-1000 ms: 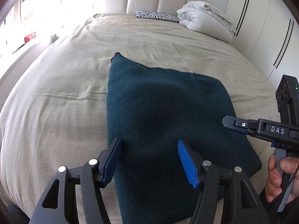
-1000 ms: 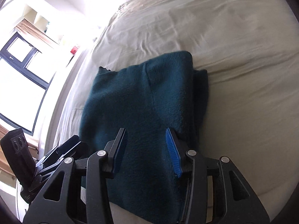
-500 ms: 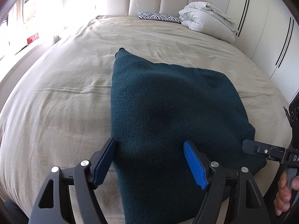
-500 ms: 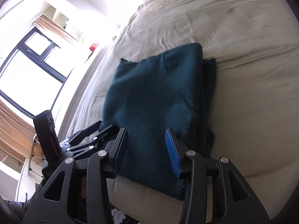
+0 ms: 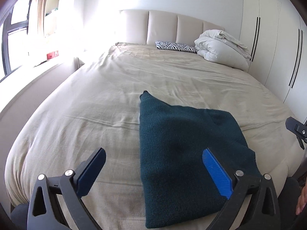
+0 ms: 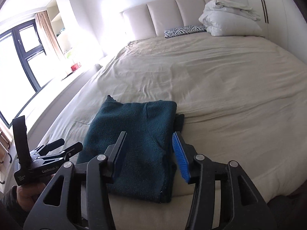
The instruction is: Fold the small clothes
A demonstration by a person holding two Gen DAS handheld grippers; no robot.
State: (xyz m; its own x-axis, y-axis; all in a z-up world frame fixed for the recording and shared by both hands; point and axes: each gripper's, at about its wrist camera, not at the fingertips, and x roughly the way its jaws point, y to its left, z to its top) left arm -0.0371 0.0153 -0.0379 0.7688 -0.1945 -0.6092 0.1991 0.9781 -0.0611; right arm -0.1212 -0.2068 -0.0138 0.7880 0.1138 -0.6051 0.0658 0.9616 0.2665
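**Folded teal sweater lies free on the bed, both tongs spreading above it**

A dark teal knitted sweater (image 5: 184,153) lies folded in a thick rectangle on the beige bed sheet (image 5: 96,99), close to the foot edge of the bed. In the left wrist view it fills the lower centre, with one pointed corner sticking out toward 12 o'clock. In the right wrist view a second layer of the same fabric peeks out along its edge at about 3 o'clock.

The left gripper (image 5: 153,172) hovers above the near part of the sweater, its jaws opening and standing very wide; the blue pads touch nothing, though the cloth lies below the gap. The right gripper (image 6: 151,155) also hangs over the sweater with jaws opening, spread moderately, and nothing is pressed between its pads. In the right wrist view the left gripper shows at 8 o'clock, with a person's hand (image 6: 26,195) on its handle.

At the head of the bed, toward 12 o'clock, stands a padded headboard (image 5: 172,26). A zebra-print pillow (image 5: 176,46) lies before it, and a bundled white duvet (image 5: 220,48) sits at about 1 o'clock. White wardrobe doors (image 5: 272,44) line the 3 o'clock side.
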